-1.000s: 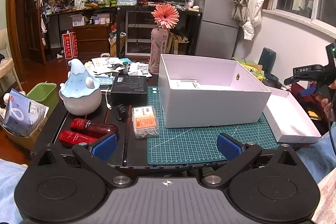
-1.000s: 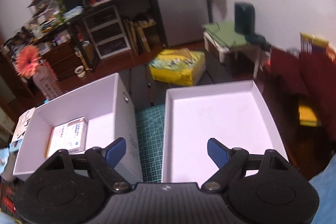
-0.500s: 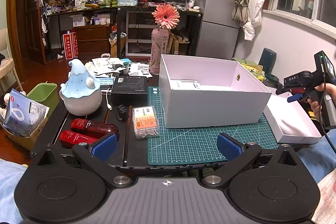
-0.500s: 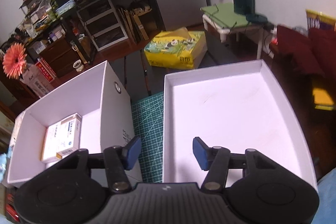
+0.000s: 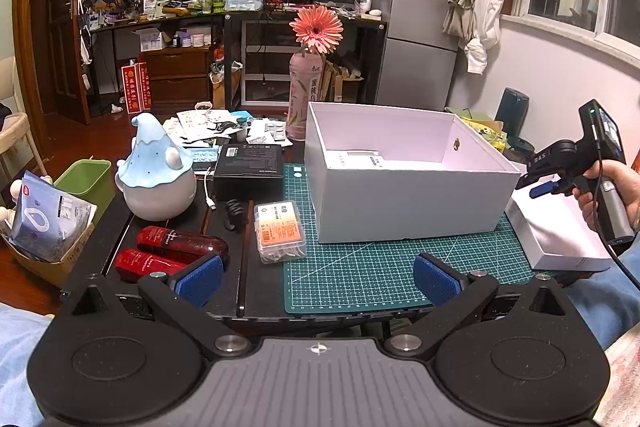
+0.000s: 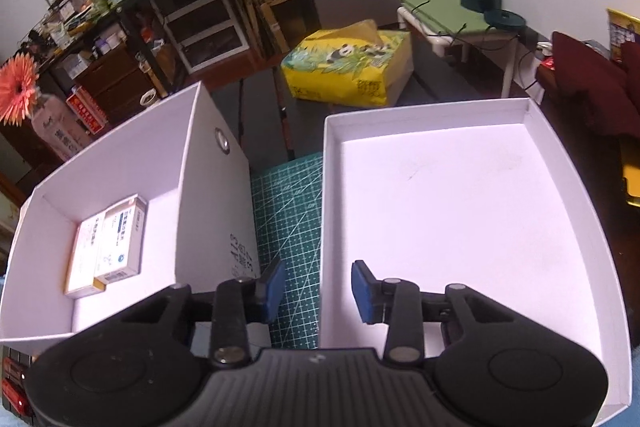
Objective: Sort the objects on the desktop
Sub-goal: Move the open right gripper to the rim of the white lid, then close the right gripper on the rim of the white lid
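Bottles (image 5: 176, 245) left view, lid (image 6: 460, 211) interior right

Warm, dim indoor light is cast from overhead, and the room's far corners are left murky. Strong barrel distortion is seen at both views' edges, with black vignetting in the corners. The white box (image 5: 404, 199) and its lid (image 6: 460, 211) are rendered bright, almost washed out. Slight softness is noticed in the right wrist view.
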`<control>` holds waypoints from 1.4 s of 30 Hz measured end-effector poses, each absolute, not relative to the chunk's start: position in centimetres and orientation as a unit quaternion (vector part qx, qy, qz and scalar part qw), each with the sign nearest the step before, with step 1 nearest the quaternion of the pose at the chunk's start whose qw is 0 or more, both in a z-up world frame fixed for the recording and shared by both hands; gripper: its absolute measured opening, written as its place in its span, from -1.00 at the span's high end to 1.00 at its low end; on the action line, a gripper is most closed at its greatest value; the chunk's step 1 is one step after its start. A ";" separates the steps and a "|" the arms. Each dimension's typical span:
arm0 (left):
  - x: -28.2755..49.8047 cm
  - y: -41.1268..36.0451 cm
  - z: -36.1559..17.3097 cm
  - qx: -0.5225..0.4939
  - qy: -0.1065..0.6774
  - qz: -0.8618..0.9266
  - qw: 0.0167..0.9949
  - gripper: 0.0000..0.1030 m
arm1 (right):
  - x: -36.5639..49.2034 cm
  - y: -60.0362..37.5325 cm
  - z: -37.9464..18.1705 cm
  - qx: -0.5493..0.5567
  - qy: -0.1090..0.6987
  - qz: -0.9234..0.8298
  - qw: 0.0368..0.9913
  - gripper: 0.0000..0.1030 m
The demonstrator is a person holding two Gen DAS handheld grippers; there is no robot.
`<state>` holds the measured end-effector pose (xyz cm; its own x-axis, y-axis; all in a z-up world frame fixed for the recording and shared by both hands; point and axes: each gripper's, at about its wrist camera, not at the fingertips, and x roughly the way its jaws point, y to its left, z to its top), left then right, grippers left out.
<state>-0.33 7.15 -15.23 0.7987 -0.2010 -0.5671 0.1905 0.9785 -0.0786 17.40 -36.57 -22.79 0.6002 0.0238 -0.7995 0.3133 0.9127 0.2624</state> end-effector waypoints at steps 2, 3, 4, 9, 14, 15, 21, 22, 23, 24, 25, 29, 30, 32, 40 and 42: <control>-0.3 7.1 -15.2 -0.008 0.300 -0.102 0.948 -1.00 | 17.7 -36.5 -23.3 0.192 0.446 -0.076 0.871 0.51; -0.3 7.1 -15.2 -0.008 0.300 -0.102 0.948 -1.00 | 17.8 -36.5 -23.5 0.194 0.450 -0.072 0.869 0.56; -0.3 7.1 -15.2 -0.007 0.300 -0.102 0.948 -1.00 | 17.9 -36.6 -23.7 0.197 0.450 -0.071 0.868 0.56; -0.2 7.1 -15.3 -0.005 0.302 -0.101 0.948 -1.00 | 18.5 -36.9 -24.2 0.200 0.450 -0.079 0.867 0.67; -0.2 7.1 -15.3 -0.004 0.304 -0.100 0.947 -1.00 | 19.2 -36.8 -25.1 0.186 0.458 -0.084 0.865 0.75; -0.2 7.0 -15.3 -0.004 0.304 -0.101 0.947 -1.00 | 19.3 -36.7 -25.2 0.185 0.459 -0.083 0.865 0.75; -0.1 7.0 -15.4 -0.003 0.305 -0.103 0.947 -1.00 | 20.1 -36.4 -25.9 0.165 0.466 -0.086 0.865 0.82; -0.1 7.0 -15.4 -0.003 0.305 -0.103 0.947 -1.00 | 20.1 -36.4 -26.1 0.165 0.468 -0.088 0.864 0.83; -0.1 7.0 -15.4 -0.002 0.306 -0.103 0.947 -1.00 | 20.2 -36.4 -26.2 0.166 0.469 -0.089 0.863 0.83; -0.1 7.0 -15.4 -0.002 0.306 -0.103 0.946 -1.00 | 20.3 -36.5 -26.4 0.166 0.471 -0.090 0.862 0.83; -0.1 6.9 -15.4 -0.001 0.306 -0.103 0.946 -1.00 | 20.4 -36.4 -26.5 0.165 0.472 -0.090 0.861 0.83; -0.1 6.9 -15.4 0.000 0.306 -0.102 0.947 -1.00 | 20.7 -36.2 -26.9 0.155 0.475 -0.091 0.862 0.83; -0.1 6.9 -15.4 0.000 0.306 -0.101 0.947 -1.00 | 20.8 -36.1 -27.0 0.152 0.476 -0.091 0.861 0.83; -0.1 6.9 -15.4 0.000 0.306 -0.101 0.947 -1.00 | 20.9 -36.0 -27.1 0.149 0.475 -0.093 0.862 0.83; 0.0 6.8 -15.4 0.001 0.306 -0.100 0.947 -1.00 | 20.8 -36.2 -27.0 0.159 0.471 -0.097 0.862 0.90; 0.0 6.8 -15.4 0.002 0.306 -0.100 0.947 -1.00 | 20.7 -36.2 -26.8 0.160 0.469 -0.096 0.863 0.90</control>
